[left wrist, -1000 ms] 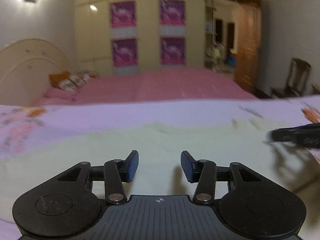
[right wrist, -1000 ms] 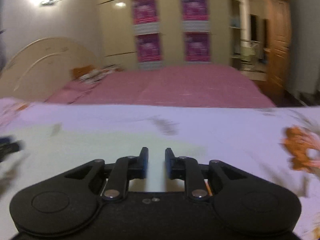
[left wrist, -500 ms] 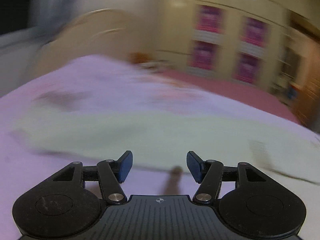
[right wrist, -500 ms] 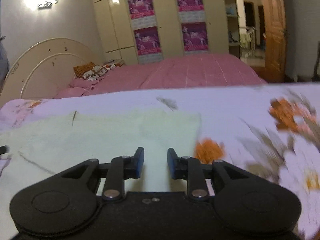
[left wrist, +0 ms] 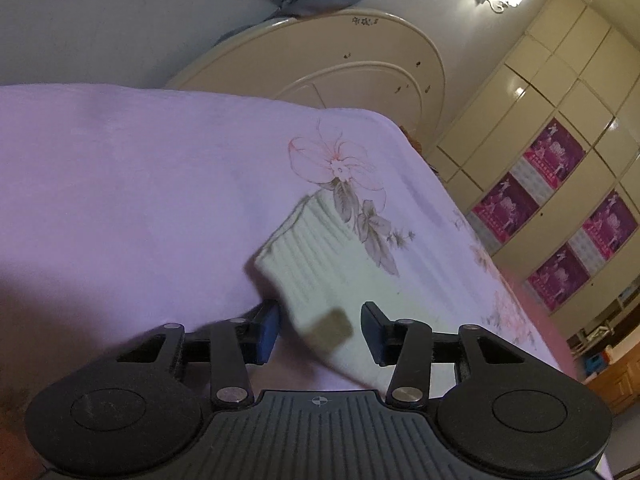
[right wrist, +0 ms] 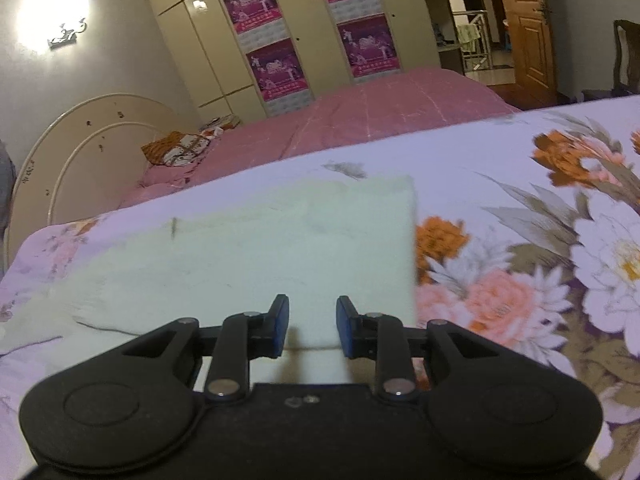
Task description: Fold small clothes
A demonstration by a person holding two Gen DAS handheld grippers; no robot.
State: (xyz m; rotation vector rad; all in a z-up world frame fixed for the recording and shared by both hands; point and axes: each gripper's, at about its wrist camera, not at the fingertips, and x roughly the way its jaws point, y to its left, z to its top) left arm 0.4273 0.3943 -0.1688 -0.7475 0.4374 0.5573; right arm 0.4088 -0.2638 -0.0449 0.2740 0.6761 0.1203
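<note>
A pale green knit garment (right wrist: 260, 248) lies flat on the lilac floral sheet (right wrist: 520, 240). In the left wrist view its ribbed end (left wrist: 320, 264) with a brown tag (left wrist: 329, 330) lies between the jaws of my left gripper (left wrist: 322, 332). Those jaws are closing, and the pads stand clear of the cloth on both sides. My right gripper (right wrist: 312, 326) hovers over the garment's near edge close to its right side. It is open by a narrow gap, with the cloth edge showing between the blue pads (right wrist: 280, 324) and nothing gripped.
The lilac sheet (left wrist: 140, 184) runs left toward a cream headboard (left wrist: 340, 68). Beyond the sheet stands a pink bed (right wrist: 380, 120) with pillows (right wrist: 180, 148). Further back are a wardrobe with purple posters (right wrist: 360, 40), a wooden door (right wrist: 532, 32) and a chair (right wrist: 626, 56).
My left gripper swung far left and rolled, from over the garment's middle to its ribbed end; its jaws widened, then narrowed. My right gripper shifted slightly and its jaws parted a little.
</note>
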